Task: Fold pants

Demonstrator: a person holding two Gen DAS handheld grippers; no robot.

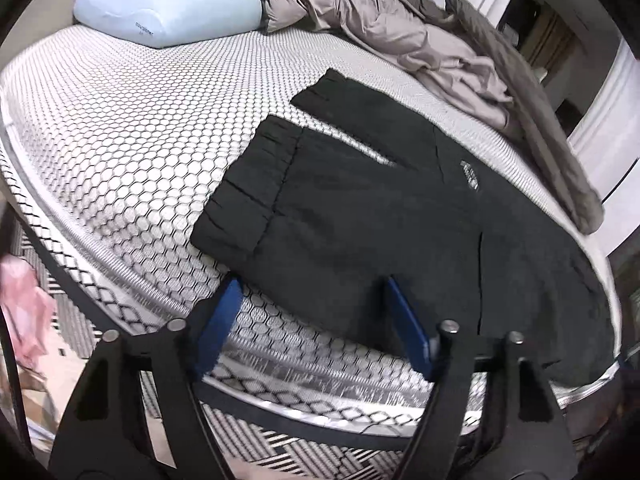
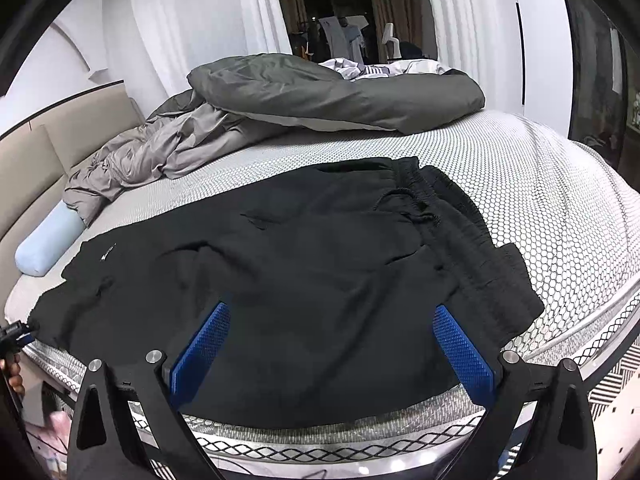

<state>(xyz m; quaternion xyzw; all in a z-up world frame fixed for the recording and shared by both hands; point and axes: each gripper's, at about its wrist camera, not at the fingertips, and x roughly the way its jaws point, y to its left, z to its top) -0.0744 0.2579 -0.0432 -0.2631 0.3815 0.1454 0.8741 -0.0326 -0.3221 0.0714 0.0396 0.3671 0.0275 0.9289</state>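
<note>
Black pants [image 1: 360,208] lie flat on the bed, both elastic leg cuffs toward the pillow end, with a small white logo on one leg. In the right wrist view the pants [image 2: 304,280] show their drawstring waistband at the right. My left gripper [image 1: 310,284] is open and empty, hovering at the near edge of the lower leg. My right gripper [image 2: 332,312] is open wide and empty, just above the pants near the bed's front edge. The left gripper also shows at the far left of the right wrist view [image 2: 16,334].
The mattress [image 1: 120,160] has a white honeycomb cover. A light blue pillow [image 1: 168,12] lies at the head. A crumpled grey duvet [image 2: 312,92] fills the far side. Something pink [image 1: 24,312] sits below the bed edge.
</note>
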